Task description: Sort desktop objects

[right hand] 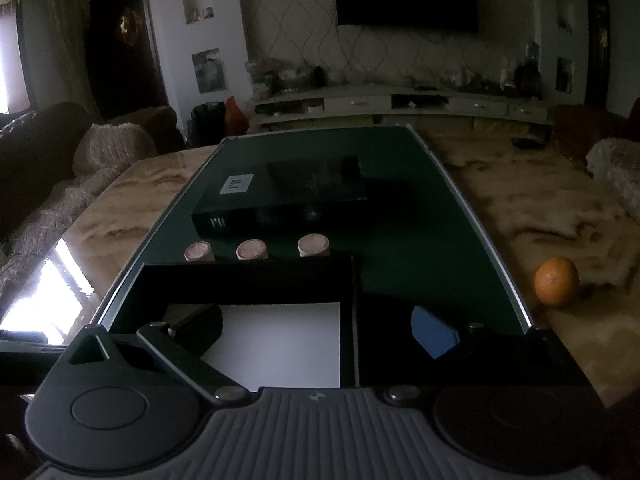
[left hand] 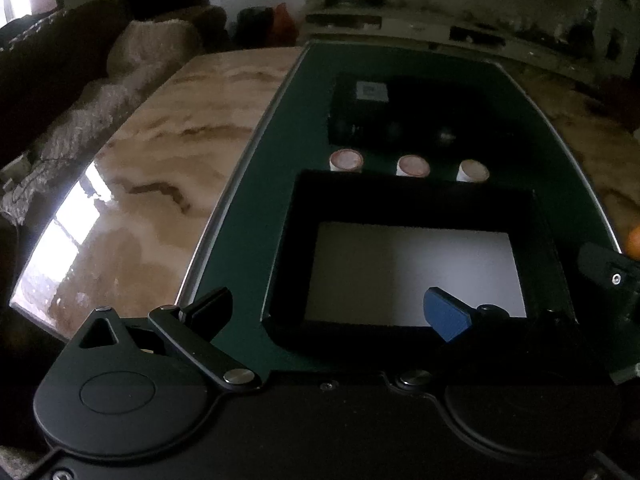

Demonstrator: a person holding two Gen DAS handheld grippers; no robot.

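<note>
Both feeds were dark. I couldn't read the label on the black box [right hand: 280, 196] at the far end of the green mat [right hand: 400, 264], and its front face was just shadow in the left view. The near part of the black tray [left hand: 416, 196] was cut off by my left gripper [left hand: 332, 312] body; in the right view the right gripper [right hand: 320, 330] covered the tray's near left corner. The white sheet [left hand: 412, 272] lay inside the tray, partly masked by the fingers.

Left jaws were spread wide, holding nothing, hanging over the tray's near rim with the blue pad [left hand: 446, 314] above the sheet. Right jaws were also apart and empty, the dark finger over the sheet, the blue pad [right hand: 434, 332] over the mat just right of the tray. A bit of the right gripper showed at the right edge of the left feed.

Count: three small cylinders [right hand: 252, 249] in a row on the mat, between the tray's far rim and the box. Two had pinkish tops, the rightmost [right hand: 314, 245] looked paler. One box, one tray, one sheet.

One orange [right hand: 556, 286] sat on the marble table [right hand: 540, 208] off the mat's right edge, well apart from the cylinders. Sofa with a fuzzy throw [left hand: 80, 120] ran along the table's left side. TV cabinet [right hand: 400, 106] beyond was cluttered and too blurry to itemise.
</note>
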